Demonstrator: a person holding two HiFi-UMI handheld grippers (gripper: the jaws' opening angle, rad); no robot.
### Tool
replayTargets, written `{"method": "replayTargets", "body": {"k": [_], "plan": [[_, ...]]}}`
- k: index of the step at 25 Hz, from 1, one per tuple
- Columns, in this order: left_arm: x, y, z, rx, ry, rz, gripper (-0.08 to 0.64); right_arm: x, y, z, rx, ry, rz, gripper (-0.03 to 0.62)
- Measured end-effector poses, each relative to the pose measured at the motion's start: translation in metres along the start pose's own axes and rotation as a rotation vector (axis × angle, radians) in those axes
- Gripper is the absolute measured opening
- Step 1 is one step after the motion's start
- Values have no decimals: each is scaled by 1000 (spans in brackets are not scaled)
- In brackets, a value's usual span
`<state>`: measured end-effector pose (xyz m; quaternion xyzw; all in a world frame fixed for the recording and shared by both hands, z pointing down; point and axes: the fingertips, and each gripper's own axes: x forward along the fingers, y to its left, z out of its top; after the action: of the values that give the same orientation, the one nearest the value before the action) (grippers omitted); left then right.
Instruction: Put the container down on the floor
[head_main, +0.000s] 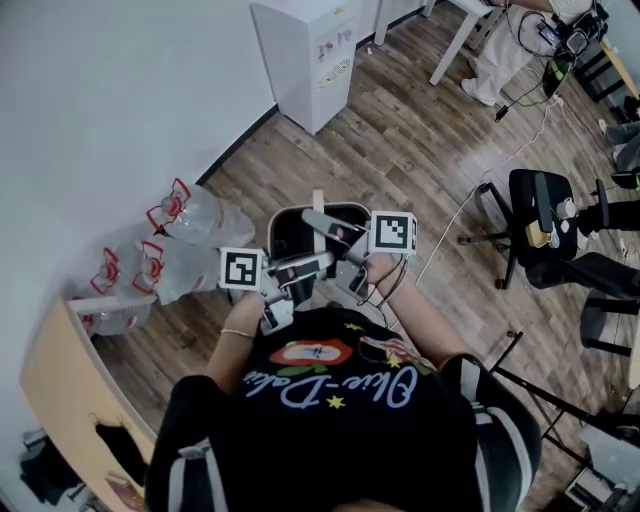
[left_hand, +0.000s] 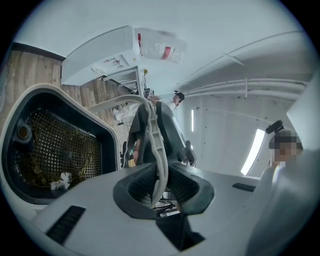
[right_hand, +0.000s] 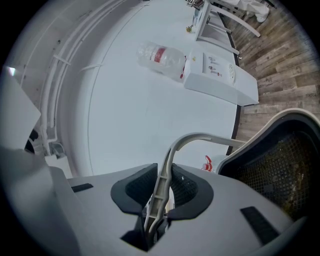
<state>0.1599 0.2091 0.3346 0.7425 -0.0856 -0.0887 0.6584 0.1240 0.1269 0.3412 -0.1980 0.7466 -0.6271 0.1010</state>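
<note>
1. Brown wood-plank floor (head_main: 400, 150), running up to a plain white wall (head_main: 100, 80).
2. Tall white box-shaped cabinet (head_main: 310, 55), standing on the floor against the wall.
3. Black swivel office chair (head_main: 540, 215), well apart to the right.
4. White plastic container with a dark interior (head_main: 290, 235), directly in front of the person and above the floor, hung by its handle between the two grippers. No view shows whether its base touches the floor. A dark mesh liner (left_hand: 60, 145) with bits of debris sits inside.
5. Clear plastic jugs with red handles (head_main: 200, 215), lying by the wall, left of the container.
6. Left gripper (left_hand: 159, 187): jaws clamped on the handle.
7. Right gripper (right_hand: 162, 192): jaws likewise closed on the handle, pads pressing both sides.
8. Pale grey arched plastic handle (left_hand: 150, 112), raised upright over the container's mouth.
</note>
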Motion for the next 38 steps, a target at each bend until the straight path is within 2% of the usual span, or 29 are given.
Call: {"method": "replayTargets", "body": {"k": [9, 16, 23, 38], "plan": [[-33, 8, 76, -8, 14, -16, 41, 73, 0, 40, -1, -7, -23, 69], [-36, 0, 83, 24, 27, -17, 41, 76, 9, 45, -5, -21, -20, 69], [-68, 11, 135, 11, 38, -28, 41, 133, 3, 66, -8, -27, -56, 69], [-88, 17, 169, 3, 29, -51, 41, 170, 0, 81, -2, -31, -67, 69]]}}
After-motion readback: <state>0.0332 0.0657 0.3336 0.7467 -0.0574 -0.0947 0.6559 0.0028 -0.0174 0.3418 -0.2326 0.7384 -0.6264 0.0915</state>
